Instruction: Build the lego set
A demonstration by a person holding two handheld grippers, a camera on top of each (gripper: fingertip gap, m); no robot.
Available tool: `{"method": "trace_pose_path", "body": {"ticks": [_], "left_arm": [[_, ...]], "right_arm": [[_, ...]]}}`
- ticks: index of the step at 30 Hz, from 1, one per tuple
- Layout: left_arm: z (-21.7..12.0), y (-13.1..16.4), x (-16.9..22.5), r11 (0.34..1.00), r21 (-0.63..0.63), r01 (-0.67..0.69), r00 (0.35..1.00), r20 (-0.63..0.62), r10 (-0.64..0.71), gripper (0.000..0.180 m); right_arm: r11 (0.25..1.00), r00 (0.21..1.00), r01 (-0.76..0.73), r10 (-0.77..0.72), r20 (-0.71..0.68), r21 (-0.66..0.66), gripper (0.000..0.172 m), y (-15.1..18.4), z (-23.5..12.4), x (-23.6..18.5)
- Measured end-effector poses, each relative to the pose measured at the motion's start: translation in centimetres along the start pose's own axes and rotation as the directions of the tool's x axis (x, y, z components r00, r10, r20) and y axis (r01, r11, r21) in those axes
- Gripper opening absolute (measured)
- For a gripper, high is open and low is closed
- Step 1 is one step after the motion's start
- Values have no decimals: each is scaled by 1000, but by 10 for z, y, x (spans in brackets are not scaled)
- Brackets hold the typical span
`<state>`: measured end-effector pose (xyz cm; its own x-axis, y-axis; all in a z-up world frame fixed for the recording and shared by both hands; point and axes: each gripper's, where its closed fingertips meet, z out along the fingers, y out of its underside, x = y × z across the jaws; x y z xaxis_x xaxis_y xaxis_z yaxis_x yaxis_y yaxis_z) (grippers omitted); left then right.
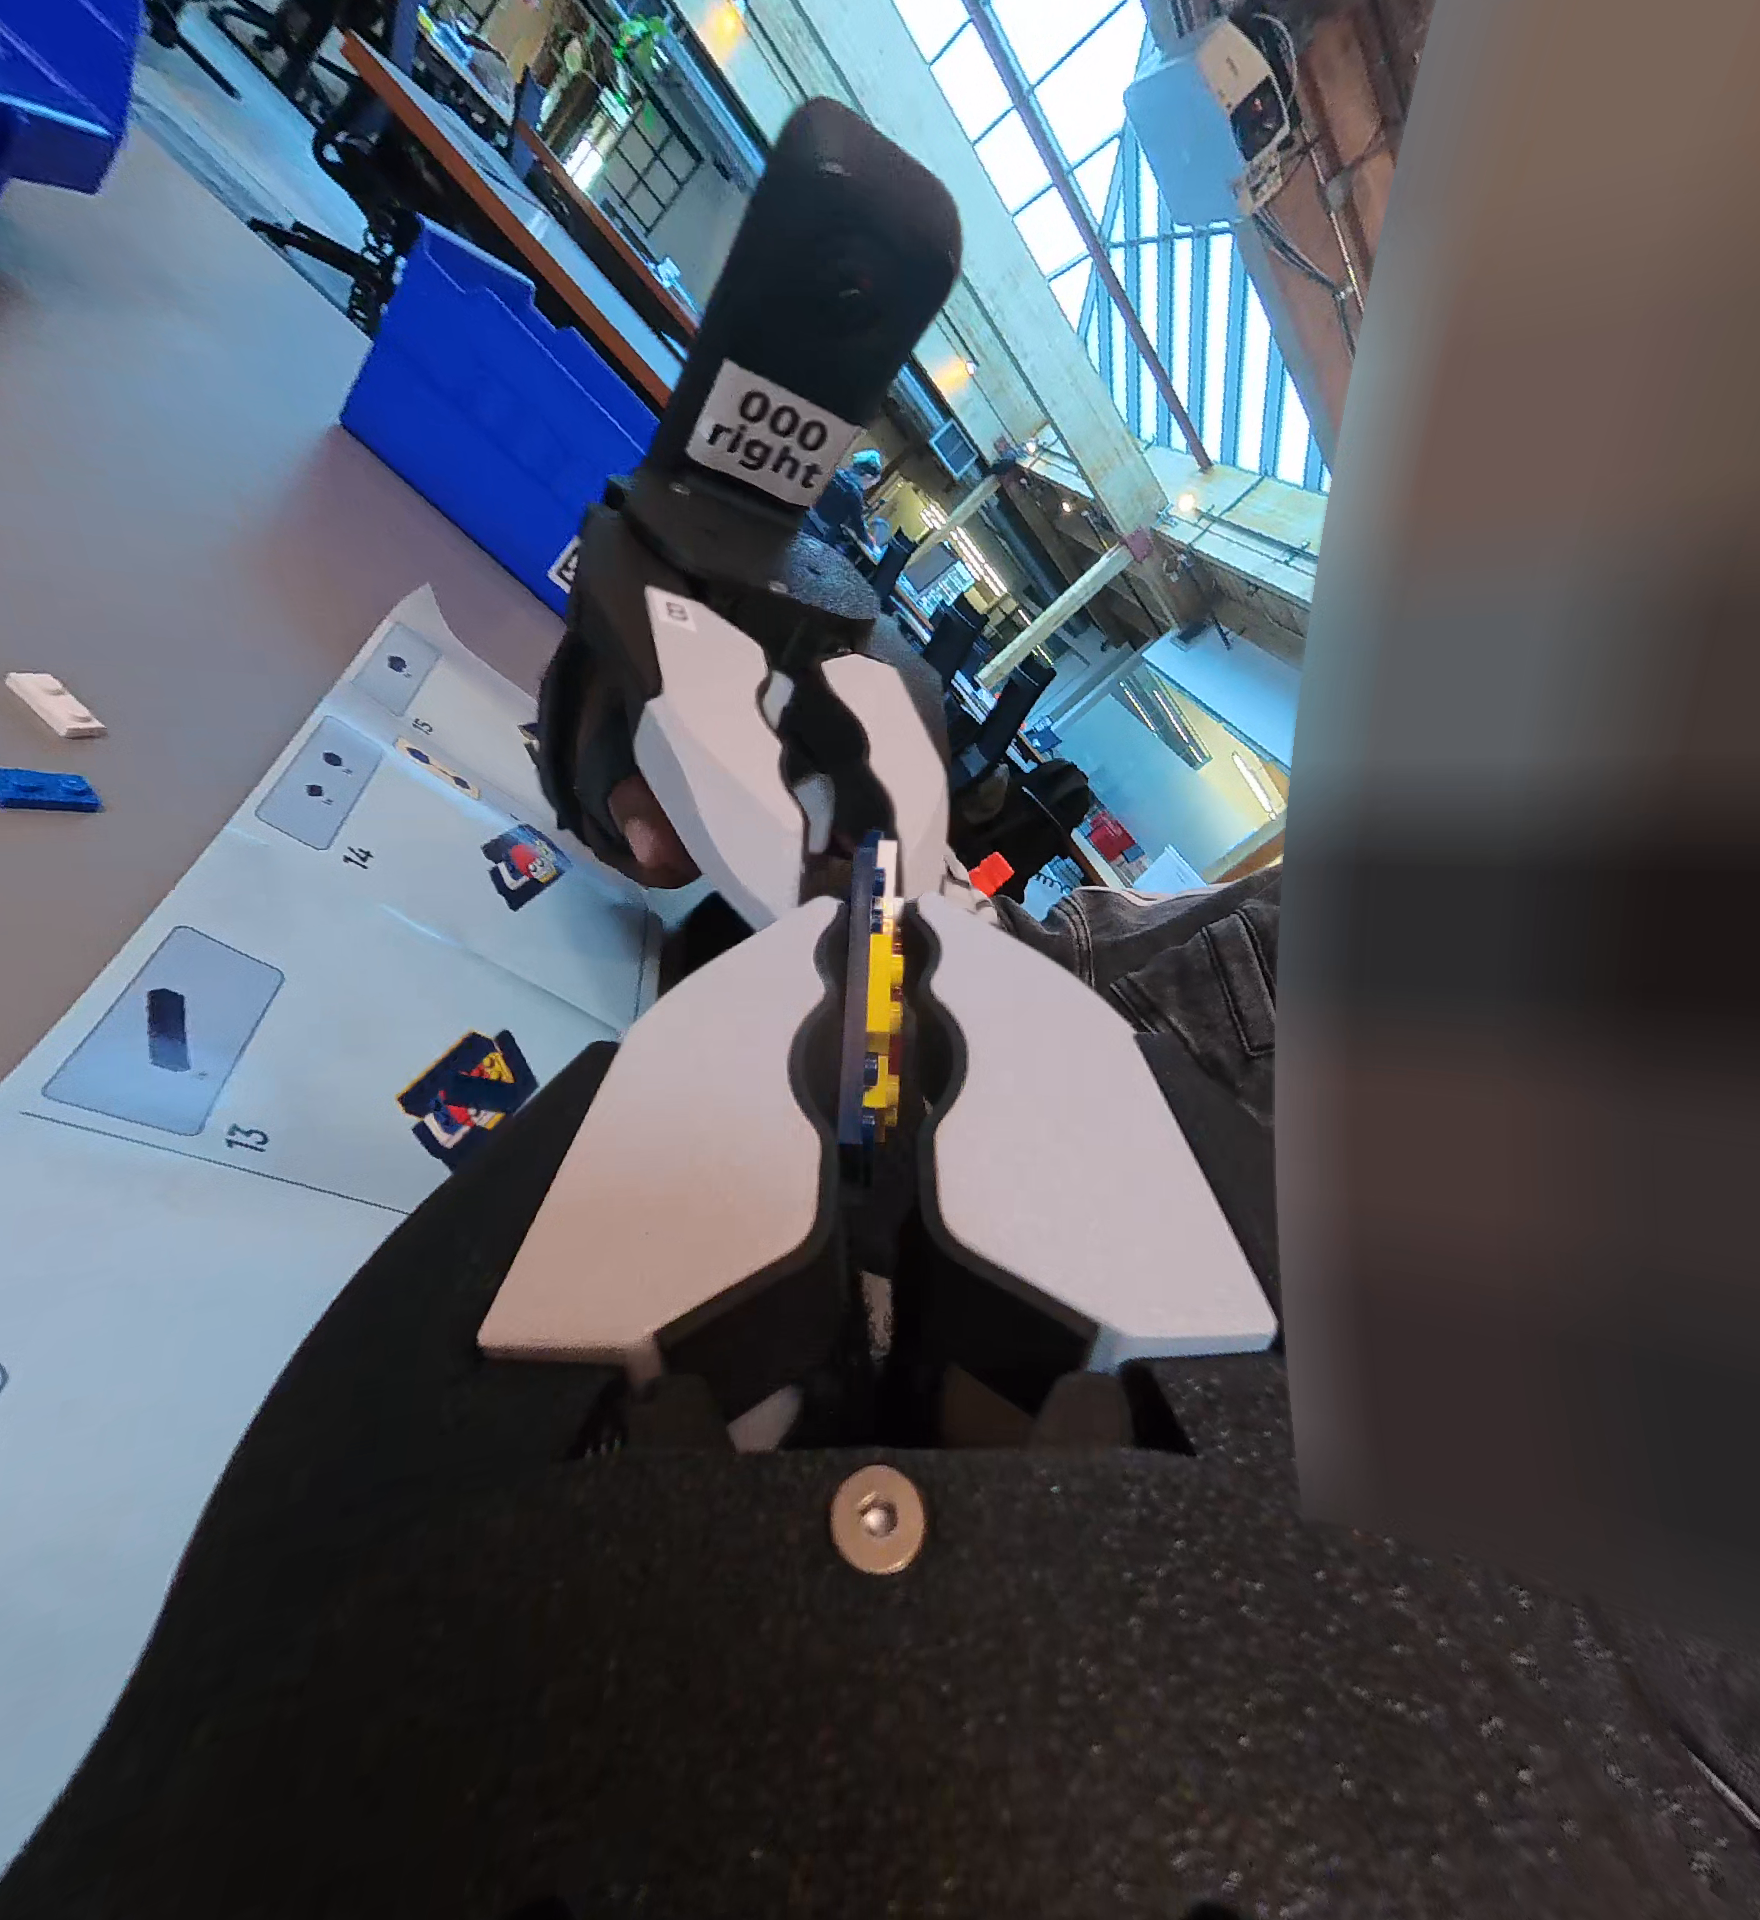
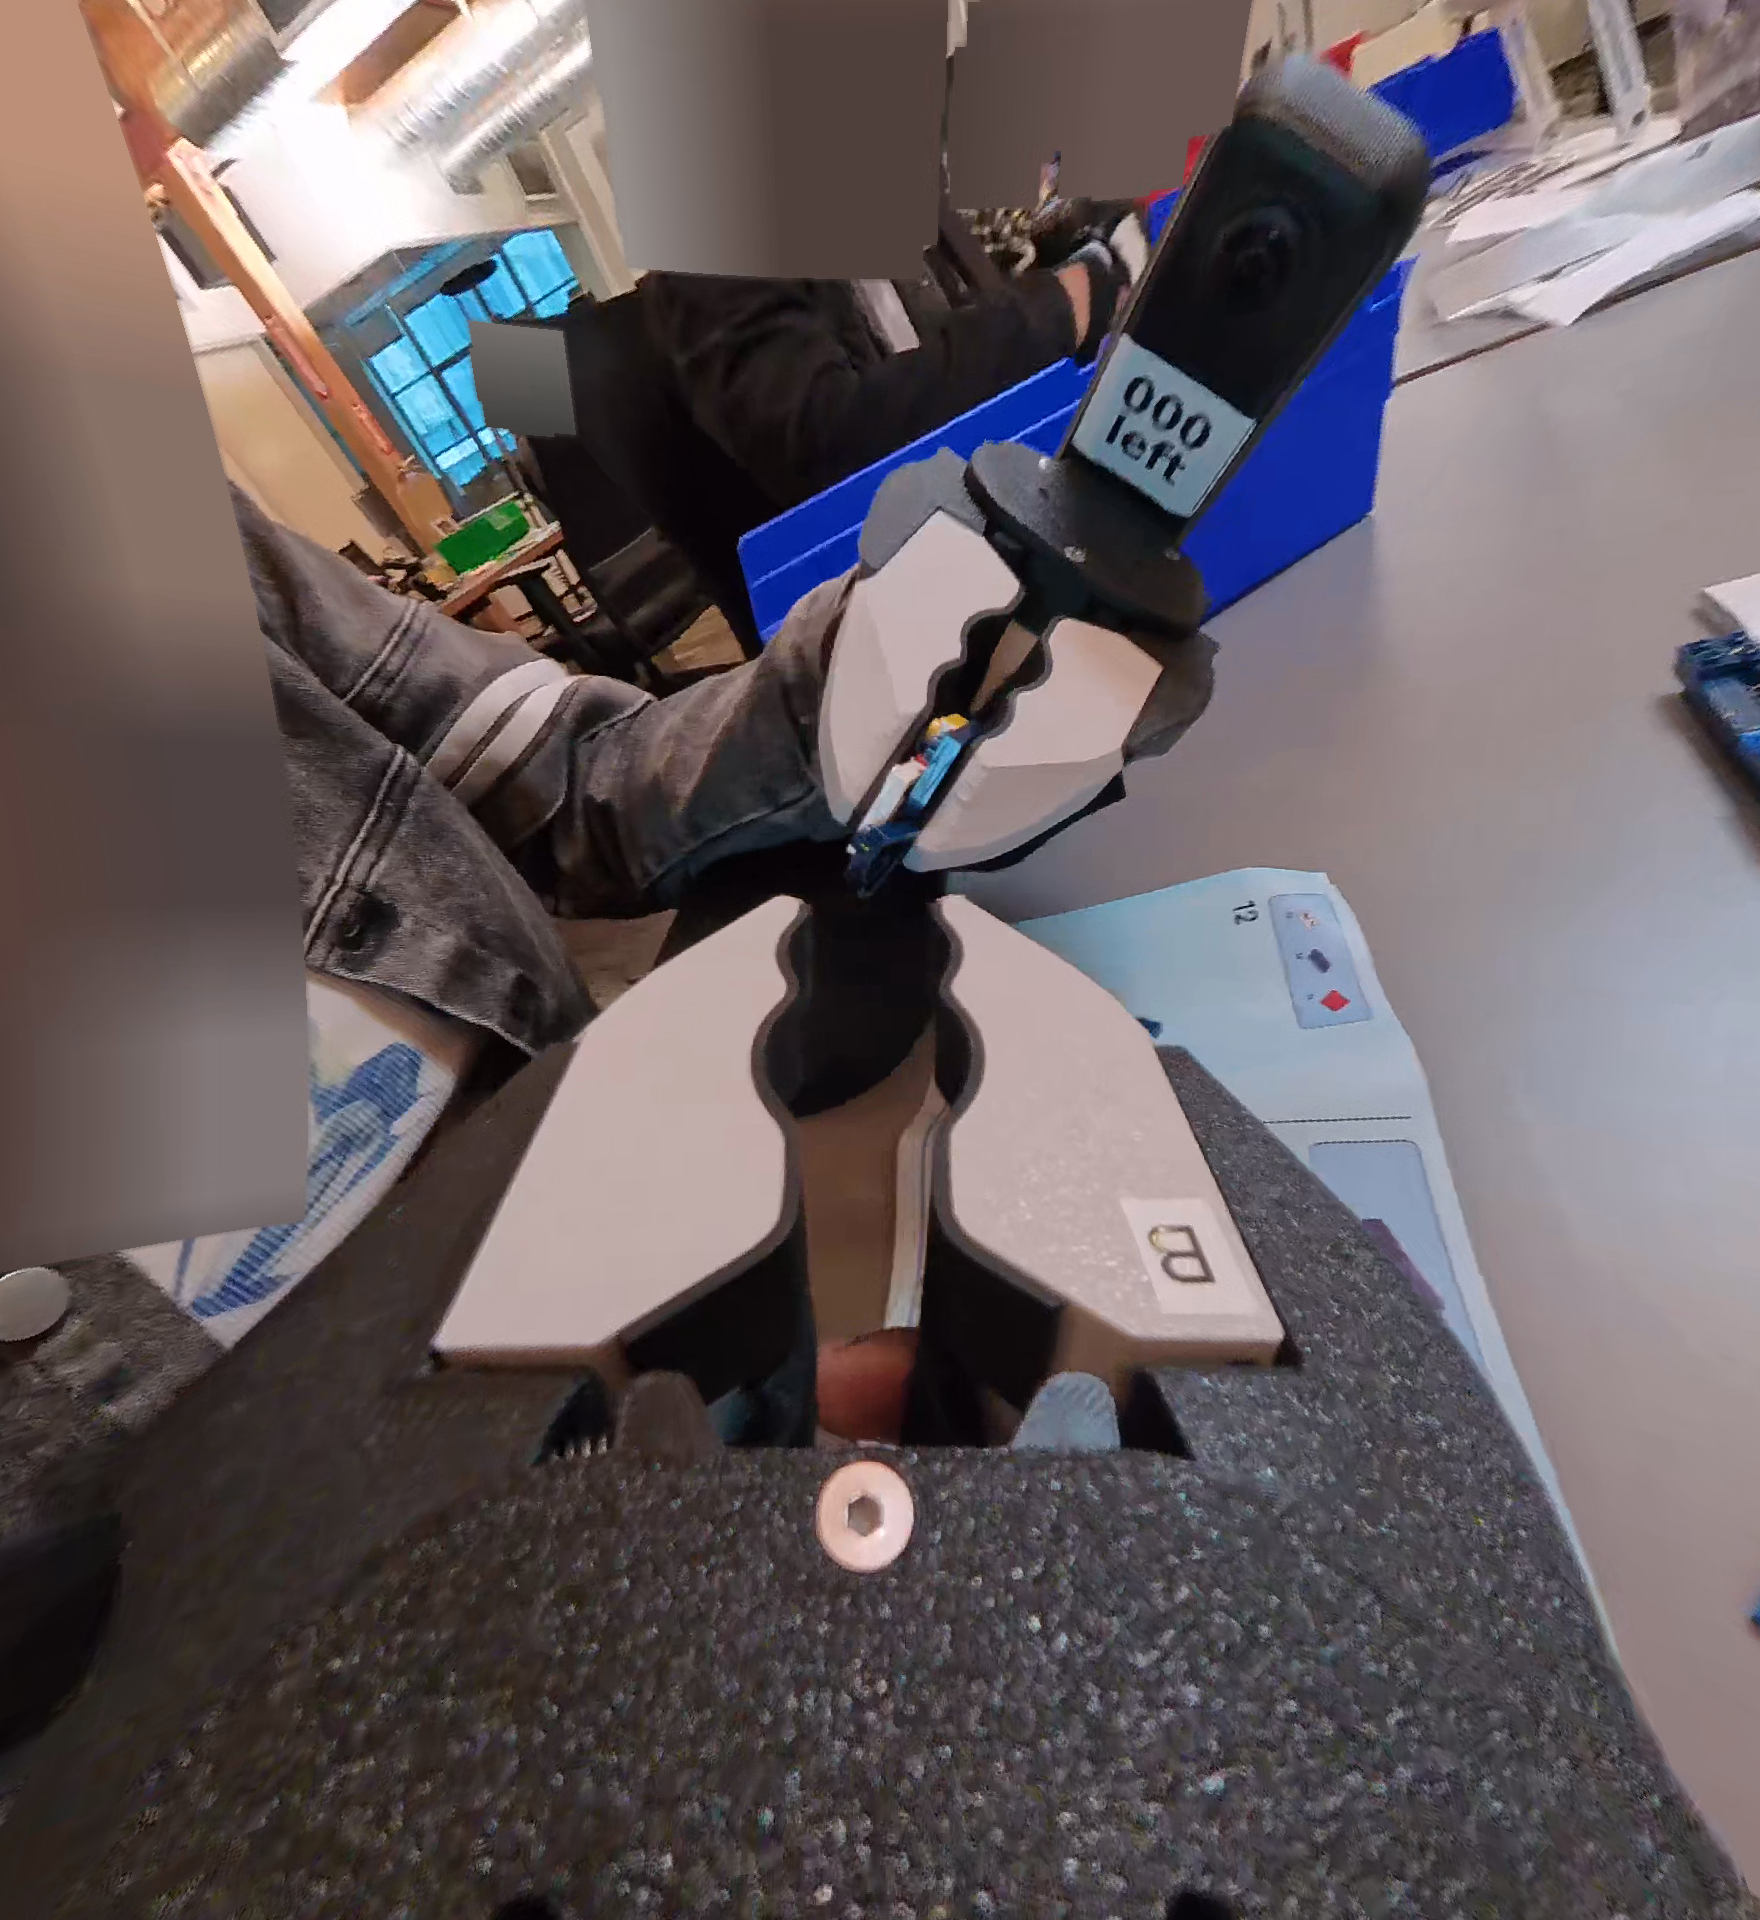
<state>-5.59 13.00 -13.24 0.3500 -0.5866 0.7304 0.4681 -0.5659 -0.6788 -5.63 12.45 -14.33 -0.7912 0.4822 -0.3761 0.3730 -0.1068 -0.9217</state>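
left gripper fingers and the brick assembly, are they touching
Touching. The left wrist view shows the left gripper with both fingers pressed on the blue and yellow brick assembly; the right wrist view shows the same clamp from outside.

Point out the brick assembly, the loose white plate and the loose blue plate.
brick assembly [image 1: 881, 997], left wrist view, yellow side between the fingers.
white plate [image 1: 55, 704], left wrist view, top face.
blue plate [image 1: 40, 790], left wrist view, top face.

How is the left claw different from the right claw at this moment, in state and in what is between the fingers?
The left claw is closed on a brick assembly of dark blue, yellow and white; the right claw is open with nothing between its fingers. The left claw carries its load; the right claw only faces the assembly's tip. Both have pale fingers and are held above the instruction sheet.
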Motion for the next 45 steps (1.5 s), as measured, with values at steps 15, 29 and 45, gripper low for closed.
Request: {"method": "trace_pose_path", "body": {"ticks": [15,29,45], "left_arm": [[-1,-4,-10,998,19,-66,993,96,64,8],[3,-8,2,938,-33,-346,925,154,347,8],[22,4,73,152,-138,-979,135,123,983,8]], "right_arm": [[996,996,-13,20,-90,84,7,-11,-1,12],[967,989,-145,139,46,207,7,-22,-3,1],[741,757,652,-647,-89,162,7,-43,3,-76]]}}
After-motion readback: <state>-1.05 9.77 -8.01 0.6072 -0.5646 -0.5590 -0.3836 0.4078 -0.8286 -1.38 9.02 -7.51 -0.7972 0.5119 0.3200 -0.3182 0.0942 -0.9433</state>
